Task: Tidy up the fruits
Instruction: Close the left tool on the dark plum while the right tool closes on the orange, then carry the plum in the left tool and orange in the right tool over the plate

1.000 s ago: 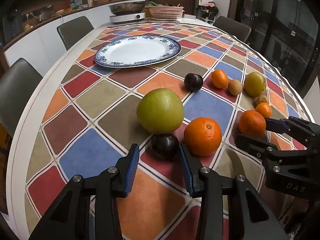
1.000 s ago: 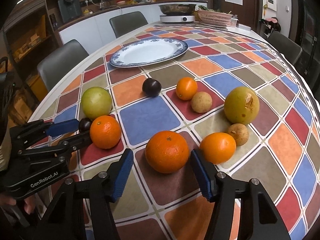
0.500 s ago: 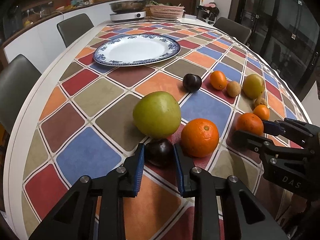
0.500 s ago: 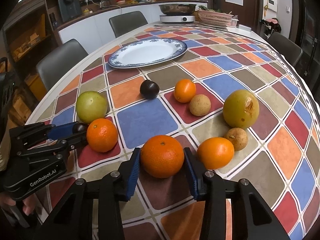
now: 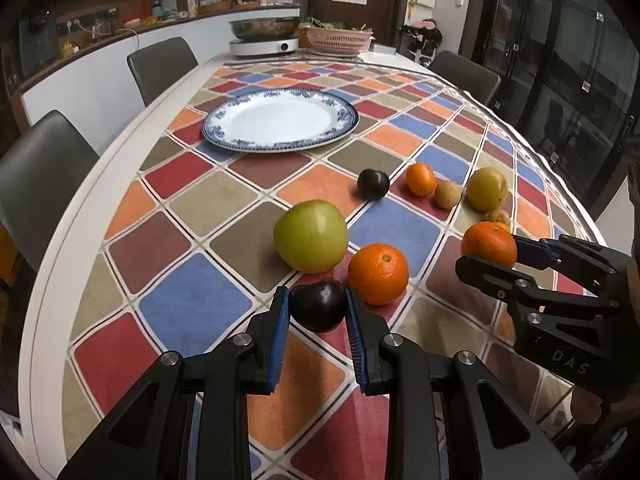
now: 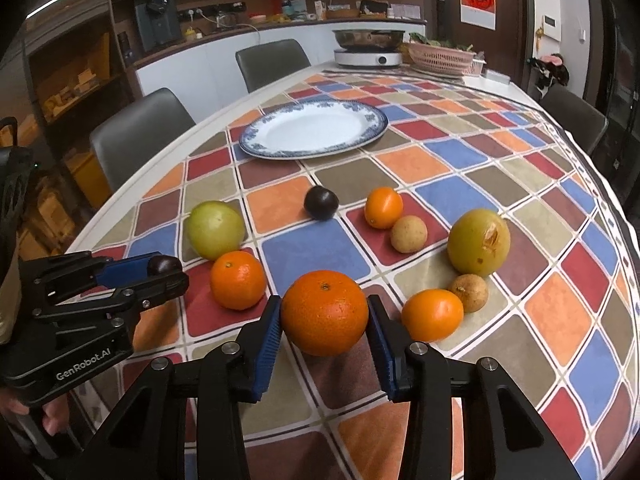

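Left wrist view: left gripper (image 5: 317, 312) clamped on dark plum (image 5: 318, 305), jaws just closing, plum between pads.
Right wrist view: right gripper (image 6: 325, 326) gripping large orange (image 6: 324, 312), jaws just closing, both pads against fruit.
Key relation: blue-rimmed plate (image 5: 344, 114) straight ahead, beyond both grippers, well apart; left gripper likely nearer.
Fruit between: green apple (image 5: 310, 236), second plum (image 5: 373, 184), loose orange (image 5: 377, 273).
Surface: chequered tablecloth (image 5: 192, 304).
Room: chairs, kitchen counter behind.
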